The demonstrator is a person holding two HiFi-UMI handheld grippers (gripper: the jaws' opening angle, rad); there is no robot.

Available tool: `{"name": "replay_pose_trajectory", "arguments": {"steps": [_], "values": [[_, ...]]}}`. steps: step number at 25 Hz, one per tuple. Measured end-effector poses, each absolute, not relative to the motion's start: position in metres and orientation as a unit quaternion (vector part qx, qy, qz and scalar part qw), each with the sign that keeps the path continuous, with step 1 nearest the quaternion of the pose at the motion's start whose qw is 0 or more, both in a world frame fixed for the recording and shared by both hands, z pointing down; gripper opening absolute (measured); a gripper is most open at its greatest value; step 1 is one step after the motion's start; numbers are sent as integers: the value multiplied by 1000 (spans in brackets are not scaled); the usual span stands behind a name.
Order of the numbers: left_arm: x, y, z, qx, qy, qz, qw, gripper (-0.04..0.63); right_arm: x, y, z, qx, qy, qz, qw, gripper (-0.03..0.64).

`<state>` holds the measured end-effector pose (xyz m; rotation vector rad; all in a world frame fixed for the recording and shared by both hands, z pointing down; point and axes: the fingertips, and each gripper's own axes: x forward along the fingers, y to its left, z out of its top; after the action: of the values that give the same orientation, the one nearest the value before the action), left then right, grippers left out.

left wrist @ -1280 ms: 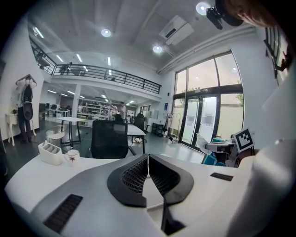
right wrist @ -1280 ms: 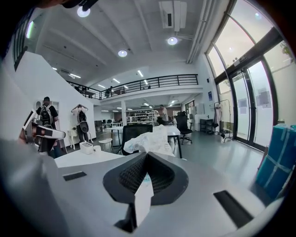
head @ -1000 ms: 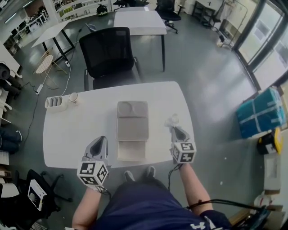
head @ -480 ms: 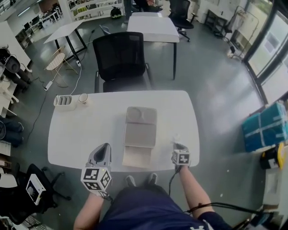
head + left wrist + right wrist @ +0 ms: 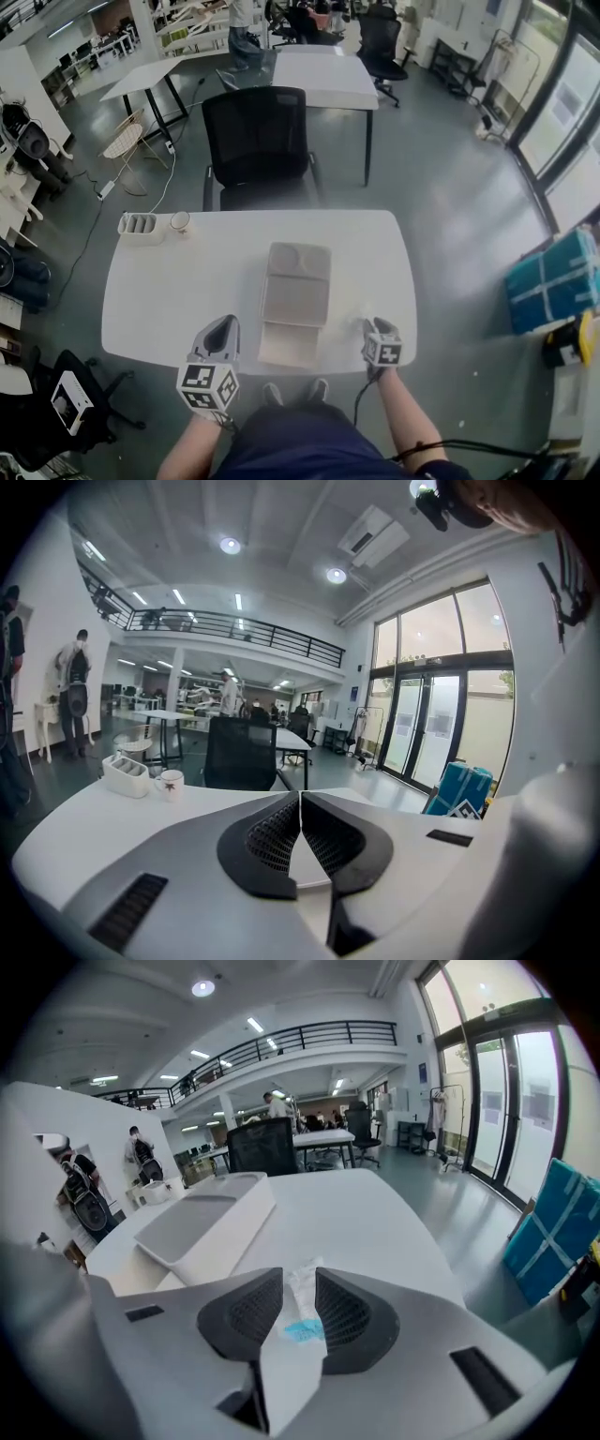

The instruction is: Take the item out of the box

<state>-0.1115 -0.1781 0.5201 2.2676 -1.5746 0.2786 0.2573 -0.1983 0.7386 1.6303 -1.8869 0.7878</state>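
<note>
An open, shallow grey box (image 5: 295,300) lies in the middle of the white table (image 5: 169,291), its lid folded back; it also shows in the right gripper view (image 5: 202,1222). My right gripper (image 5: 373,328) rests low at the table's front right. Its jaws have just been opening and now stand apart around a small clear packet with a blue label (image 5: 302,1312), which lies on the table; the pads (image 5: 342,1312) do not press it. My left gripper (image 5: 218,336) hovers at the front left of the box, shut (image 5: 300,799) with nothing between its fingers.
A white organiser (image 5: 138,227) and a mug (image 5: 179,222) stand at the table's back left. A black office chair (image 5: 258,141) is pushed up to the far edge. A blue crate (image 5: 548,281) sits on the floor to the right.
My right gripper has come down to the tabletop with the packet, and its jaws have gone from shut to apart. The left gripper has stayed where it was.
</note>
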Motion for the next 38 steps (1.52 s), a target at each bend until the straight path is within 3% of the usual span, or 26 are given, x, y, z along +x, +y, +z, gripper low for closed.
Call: {"name": "replay_pose_trajectory", "arguments": {"steps": [11,18,22,38], "values": [[-117,-178,501,809,-556,73,173,32,225,-215,569,617,-759,161,134,48],[-133,-179,450,809,-575,31,121,32,167,-211,453,569,-816,83,58,18],[-145,-172,432,796,-600,20,76,32,140,-201,426,542,-837,71,36,17],[-160,-160,434,794,-603,27,75,32,106,-183,407,521,-853,5,28,17]]}}
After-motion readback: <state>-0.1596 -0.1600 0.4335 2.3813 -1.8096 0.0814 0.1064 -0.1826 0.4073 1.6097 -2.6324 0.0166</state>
